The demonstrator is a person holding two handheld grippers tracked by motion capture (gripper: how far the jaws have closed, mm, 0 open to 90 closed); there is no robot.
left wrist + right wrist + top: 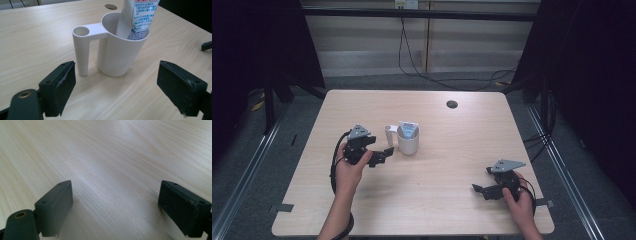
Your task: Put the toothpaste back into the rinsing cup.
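From the high view I see the whole pale wooden table (447, 200), with the white cup (408, 142) standing a little left of the frame's middle and my left gripper (382, 156) just beside it at lower left. My right gripper (479, 190) sits well apart, toward the lower right of the frame, over bare wood.

The left gripper view gives me what the high view cannot: the cup (117, 55) is smooth matte plastic, tapering toward its base, with a flat arm at the rim joined to a narrow hollow tube (81, 50) that reaches down to the table. A toothpaste tube (136, 20) leans inside the cup, white with blue and red print; its top is cut off by the upper edge of the frame, and the print is too small for me to read. In the high view it is a small pale-blue patch (408, 129). The left jaws stand wide apart, holding nothing, with the cup upright beyond them in the middle of the frame.

In the right gripper view, fine straight wood grain runs under that gripper (115, 207), its jaws spread wide and empty. The black pads look worn at their lower corners.

A dark round hole (452, 104) marks the table's upper part.
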